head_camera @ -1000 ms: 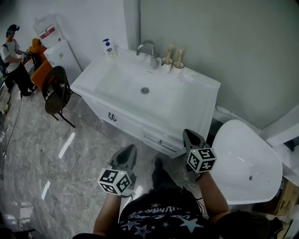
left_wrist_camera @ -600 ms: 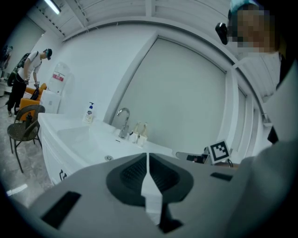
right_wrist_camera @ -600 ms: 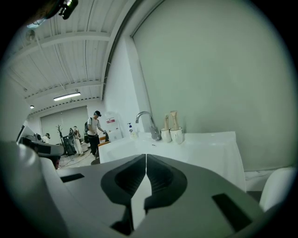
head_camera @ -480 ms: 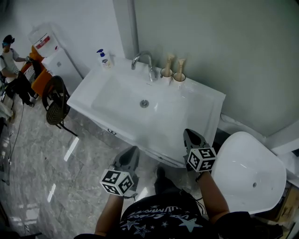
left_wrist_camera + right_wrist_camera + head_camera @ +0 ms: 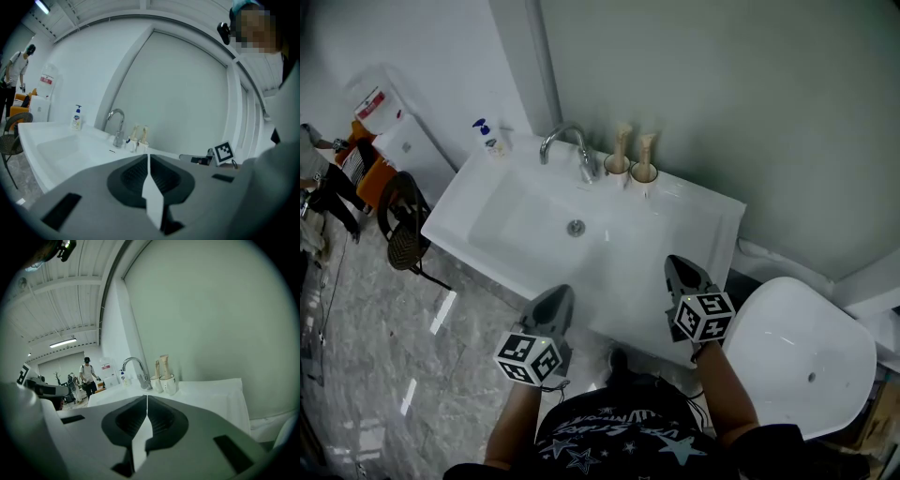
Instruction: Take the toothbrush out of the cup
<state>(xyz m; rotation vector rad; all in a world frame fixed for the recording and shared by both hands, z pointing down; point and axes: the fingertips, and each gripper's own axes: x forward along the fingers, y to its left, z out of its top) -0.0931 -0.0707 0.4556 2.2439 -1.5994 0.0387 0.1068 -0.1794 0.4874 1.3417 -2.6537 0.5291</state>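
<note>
Two white cups (image 5: 617, 167) (image 5: 643, 175) stand side by side at the back of the white sink counter (image 5: 703, 220), just right of the faucet (image 5: 567, 141). A beige upright item sticks out of each cup; I cannot tell which one is the toothbrush. The cups also show in the left gripper view (image 5: 138, 144) and the right gripper view (image 5: 163, 383). My left gripper (image 5: 558, 293) (image 5: 148, 156) hangs over the counter's front edge, shut and empty. My right gripper (image 5: 676, 263) (image 5: 146, 397) is over the counter's right part, shut and empty, well short of the cups.
A soap pump bottle (image 5: 487, 139) stands at the counter's back left. The basin (image 5: 534, 220) with its drain lies left of centre. A white toilet (image 5: 797, 347) is at the right. A chair (image 5: 398, 225) and a water dispenser (image 5: 384, 117) are at the left, with a person (image 5: 86, 371) farther off.
Both grippers have come forward to the sink, from over the floor to over the counter's front. Their jaws stay shut.
</note>
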